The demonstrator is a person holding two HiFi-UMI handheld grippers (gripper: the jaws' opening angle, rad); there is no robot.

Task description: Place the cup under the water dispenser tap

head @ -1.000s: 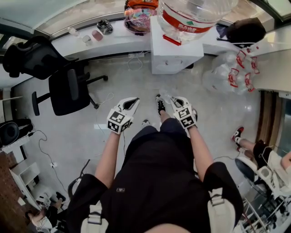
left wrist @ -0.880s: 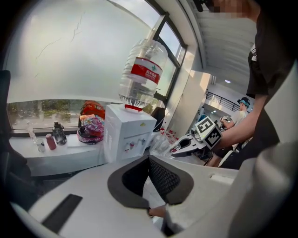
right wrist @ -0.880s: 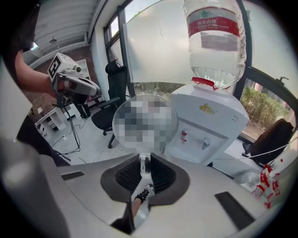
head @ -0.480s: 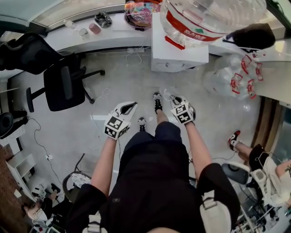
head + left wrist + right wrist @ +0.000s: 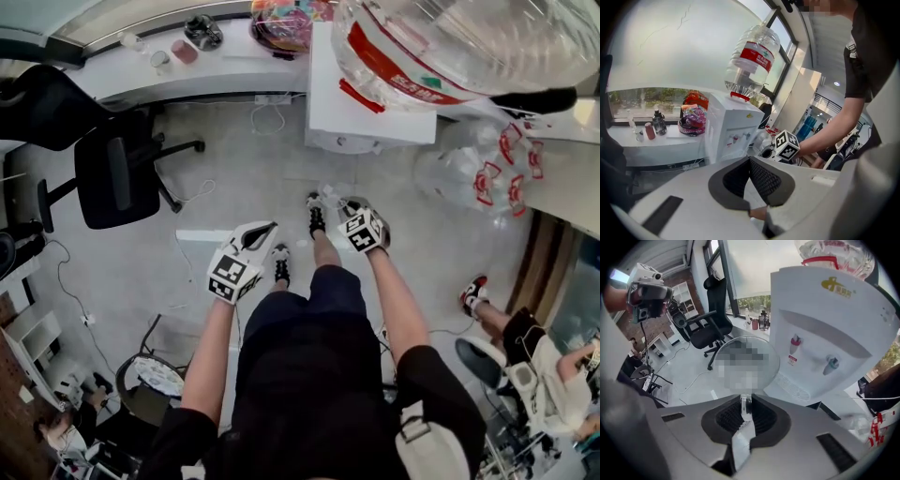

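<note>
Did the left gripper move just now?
Yes. The left gripper has dropped back from the dispenser, toward the person's legs, while the right gripper keeps the cup forward.

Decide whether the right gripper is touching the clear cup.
Touching. The right gripper view shows the right gripper with its jaws closed on the rim of the clear cup, the thin wall pinched between the pads.
</note>
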